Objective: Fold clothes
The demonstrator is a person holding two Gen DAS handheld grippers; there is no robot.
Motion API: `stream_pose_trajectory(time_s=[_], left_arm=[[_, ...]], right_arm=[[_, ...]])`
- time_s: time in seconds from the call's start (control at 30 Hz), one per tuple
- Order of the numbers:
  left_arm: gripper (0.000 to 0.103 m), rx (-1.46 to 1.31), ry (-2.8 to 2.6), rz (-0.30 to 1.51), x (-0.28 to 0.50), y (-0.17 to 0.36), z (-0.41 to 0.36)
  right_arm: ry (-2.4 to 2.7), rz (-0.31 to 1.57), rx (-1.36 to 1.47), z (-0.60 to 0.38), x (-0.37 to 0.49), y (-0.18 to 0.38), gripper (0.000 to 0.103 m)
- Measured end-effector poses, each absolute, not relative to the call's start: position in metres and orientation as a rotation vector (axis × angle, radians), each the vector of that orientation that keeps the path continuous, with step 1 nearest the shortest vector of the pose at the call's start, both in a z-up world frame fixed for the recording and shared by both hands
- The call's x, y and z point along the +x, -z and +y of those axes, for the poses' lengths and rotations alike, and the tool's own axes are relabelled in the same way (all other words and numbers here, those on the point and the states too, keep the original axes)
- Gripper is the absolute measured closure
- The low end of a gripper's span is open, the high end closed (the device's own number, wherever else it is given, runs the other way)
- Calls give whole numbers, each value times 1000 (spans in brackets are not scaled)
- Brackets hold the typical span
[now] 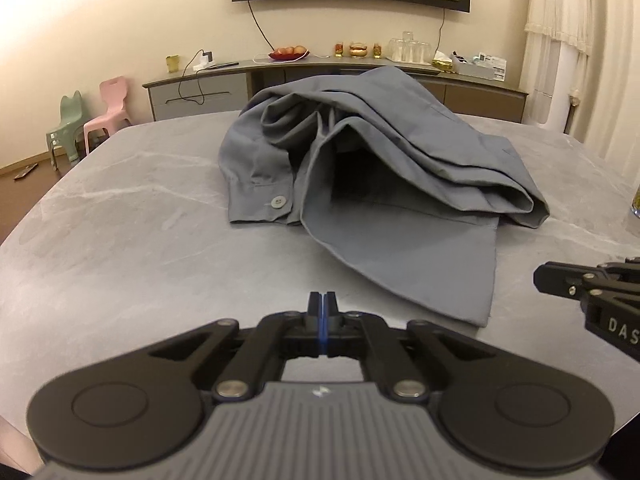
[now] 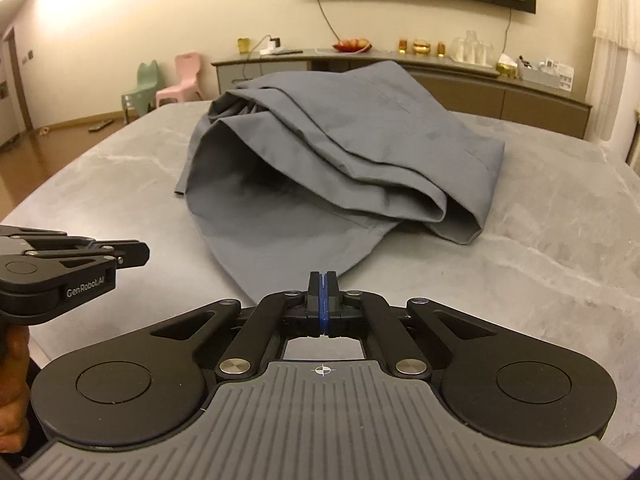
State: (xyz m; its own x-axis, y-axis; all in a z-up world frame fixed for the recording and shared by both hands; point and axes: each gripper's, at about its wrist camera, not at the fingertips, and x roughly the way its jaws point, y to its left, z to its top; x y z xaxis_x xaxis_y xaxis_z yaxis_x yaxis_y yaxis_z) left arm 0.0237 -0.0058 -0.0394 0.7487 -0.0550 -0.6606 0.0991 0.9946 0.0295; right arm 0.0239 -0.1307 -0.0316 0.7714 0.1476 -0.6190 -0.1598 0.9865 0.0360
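Grey button-up shirt [image 1: 384, 168] of thin woven cloth lies crumpled in a loose heap on the middle of my grey marble-patterned table [image 1: 120, 240], its lower hem spread flat toward me and a buttoned cuff [image 1: 260, 200] resting on the left side of the pile.

Working left to right through my left wrist view: a pale green plastic child's chair [image 1: 66, 128] and a pink one [image 1: 108, 110] stand on the floor by the far wall, then a long grey sideboard [image 1: 208, 88] behind the table. Nearer me, my left gripper [image 1: 322, 302] has its two blue-edged pads pressed together with nothing between them, its tips over bare tabletop just beside the hem's left edge. At the right edge the black right gripper [image 1: 560, 278] comes into view from the side, above the table and apart from the cloth.

In my right wrist view, the left gripper [image 2: 136, 254] reaches in from the left, a hand [image 2: 12, 392] showing below it. My right gripper [image 2: 322, 282] is likewise closed on nothing; its tips sit at the near corner of the hem, though I cannot tell whether they touch the fabric.
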Motion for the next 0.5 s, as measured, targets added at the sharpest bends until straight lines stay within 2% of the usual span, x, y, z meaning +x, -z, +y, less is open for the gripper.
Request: stream_pose_trajectory(time_s=[0.17, 0.2, 0.23, 0.27, 0.3, 0.33, 0.37, 0.43, 0.5], left_arm=[[103, 49, 89, 727, 26, 38, -4], [99, 46, 91, 732, 26, 37, -3], [94, 44, 92, 735, 26, 36, -3], [77, 42, 93, 733, 26, 35, -3], [46, 39, 95, 727, 25, 33, -3], [32, 34, 98, 717, 24, 30, -3], [17, 28, 104, 703, 23, 27, -4], [16, 40, 107, 691, 27, 20, -6], [16, 54, 105, 683, 35, 13, -7]], right_arm=[[-139, 652, -17, -130, 29, 35, 103], [-131, 640, -18, -129, 31, 36, 97], [-118, 635, -15, -132, 29, 36, 77], [-105, 633, -14, -134, 27, 34, 62], [-98, 632, -9, -136, 24, 32, 39], [-93, 625, -2, -137, 23, 32, 25], [-95, 618, 7, -138, 24, 31, 21], [-102, 604, 24, -140, 29, 29, 15], [-109, 618, 2, -138, 37, 27, 15]])
